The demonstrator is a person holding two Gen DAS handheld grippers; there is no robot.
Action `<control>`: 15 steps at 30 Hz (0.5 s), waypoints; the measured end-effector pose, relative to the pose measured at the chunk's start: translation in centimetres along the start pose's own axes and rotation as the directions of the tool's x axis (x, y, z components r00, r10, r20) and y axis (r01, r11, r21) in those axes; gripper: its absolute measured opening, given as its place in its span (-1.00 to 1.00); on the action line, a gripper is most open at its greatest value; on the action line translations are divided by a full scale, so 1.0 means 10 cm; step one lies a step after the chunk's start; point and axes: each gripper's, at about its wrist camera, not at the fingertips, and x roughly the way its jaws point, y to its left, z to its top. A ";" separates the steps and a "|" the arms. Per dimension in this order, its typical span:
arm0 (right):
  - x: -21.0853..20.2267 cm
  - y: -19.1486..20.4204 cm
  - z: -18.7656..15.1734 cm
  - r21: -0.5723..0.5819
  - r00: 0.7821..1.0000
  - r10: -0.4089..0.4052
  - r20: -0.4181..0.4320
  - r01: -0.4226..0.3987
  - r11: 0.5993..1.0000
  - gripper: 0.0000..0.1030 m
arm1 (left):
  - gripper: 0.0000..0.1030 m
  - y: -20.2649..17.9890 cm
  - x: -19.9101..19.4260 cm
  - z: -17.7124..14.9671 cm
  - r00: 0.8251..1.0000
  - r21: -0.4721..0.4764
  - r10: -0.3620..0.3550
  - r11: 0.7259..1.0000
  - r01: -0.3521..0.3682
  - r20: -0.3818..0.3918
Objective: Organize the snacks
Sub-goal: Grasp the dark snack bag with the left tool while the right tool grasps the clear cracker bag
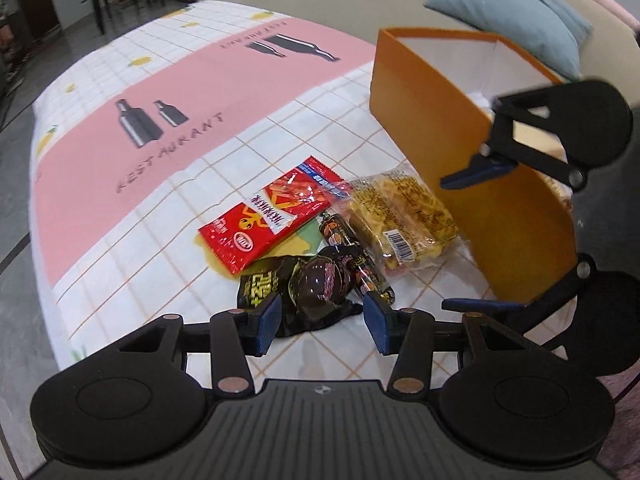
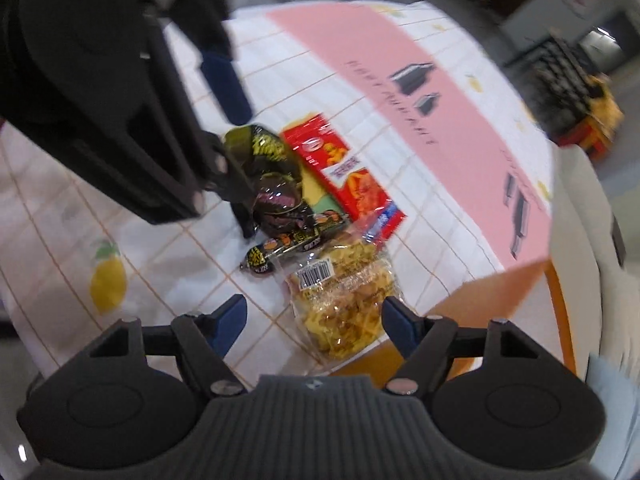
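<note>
I have my left gripper half open around the dark packet; right gripper wide over the noodle bag beside the orange box. I should lower squarely before closing.

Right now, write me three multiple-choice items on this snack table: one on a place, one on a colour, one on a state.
1. Where is the yellow noodle pack?
A. beside the box
B. inside it
C. on the sofa

2. What colour is the box outside?
A. blue
B. orange
C. green

3. The left hand-held gripper is:
A. clamped on the red packet
B. open over the dark wrapped snack
C. inside the box

Answers: A, it lies against the box's wall; B, orange walls; B, pads apart, nothing gripped.
</note>
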 end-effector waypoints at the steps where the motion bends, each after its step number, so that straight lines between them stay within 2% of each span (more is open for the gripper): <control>1: 0.04 -0.01 0.02 -0.020 1.000 0.007 -0.013 -0.008 1.000 0.41 | 0.09 0.02 0.06 0.02 1.000 0.007 -0.007 1.000 0.007 -0.006; 5: 0.26 -0.09 0.12 -0.059 0.994 0.060 -0.092 -0.065 0.996 0.41 | 0.09 0.08 0.24 0.05 0.999 0.008 -0.011 1.000 0.011 -0.037; 15: 0.51 -0.24 0.16 -0.055 0.982 0.119 -0.144 -0.128 0.990 0.41 | 0.09 0.08 0.51 0.13 0.996 0.008 -0.060 0.998 0.061 -0.065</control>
